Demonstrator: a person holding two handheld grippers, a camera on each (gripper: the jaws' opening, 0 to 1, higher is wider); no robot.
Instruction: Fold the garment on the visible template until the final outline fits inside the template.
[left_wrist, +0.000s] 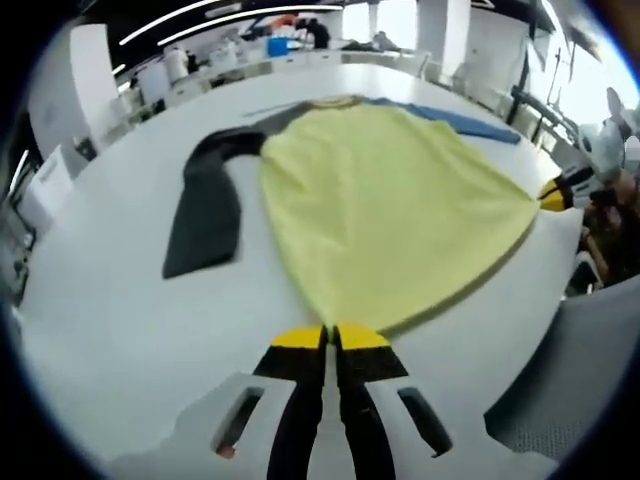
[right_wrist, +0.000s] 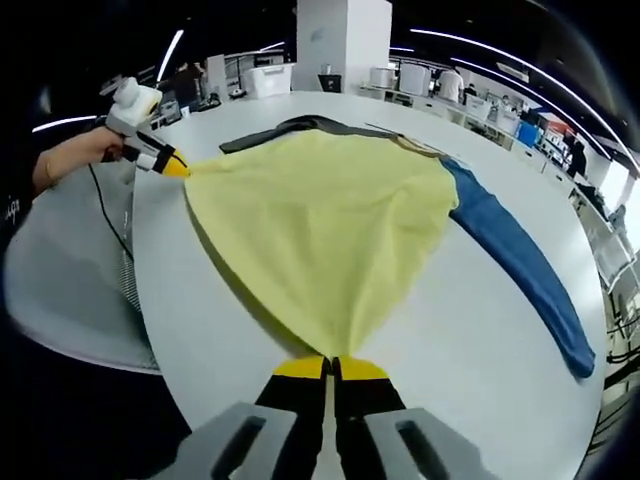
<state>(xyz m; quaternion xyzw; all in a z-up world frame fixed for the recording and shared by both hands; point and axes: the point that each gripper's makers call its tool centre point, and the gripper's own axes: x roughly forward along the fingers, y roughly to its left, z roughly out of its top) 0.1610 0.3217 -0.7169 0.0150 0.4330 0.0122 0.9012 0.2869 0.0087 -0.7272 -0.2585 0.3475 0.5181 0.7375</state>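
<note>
- While the garment (left_wrist: 380, 210) lies spread on the white surface (left_wrist: 120, 330), its hem runs along the near edge.
- Left claw (left_wrist: 329, 338) pinches one hem corner.
- Right claw (right_wrist: 331, 366) pinches the other corner.
- Blue sleeve (right_wrist: 520, 265) and a dark sleeve (left_wrist: 205, 205), seemingly flat, trail toward the sides.

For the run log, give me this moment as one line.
left gripper: shut on yellow garment hem | right gripper: shut on hem | sleeves: spread | table
</note>
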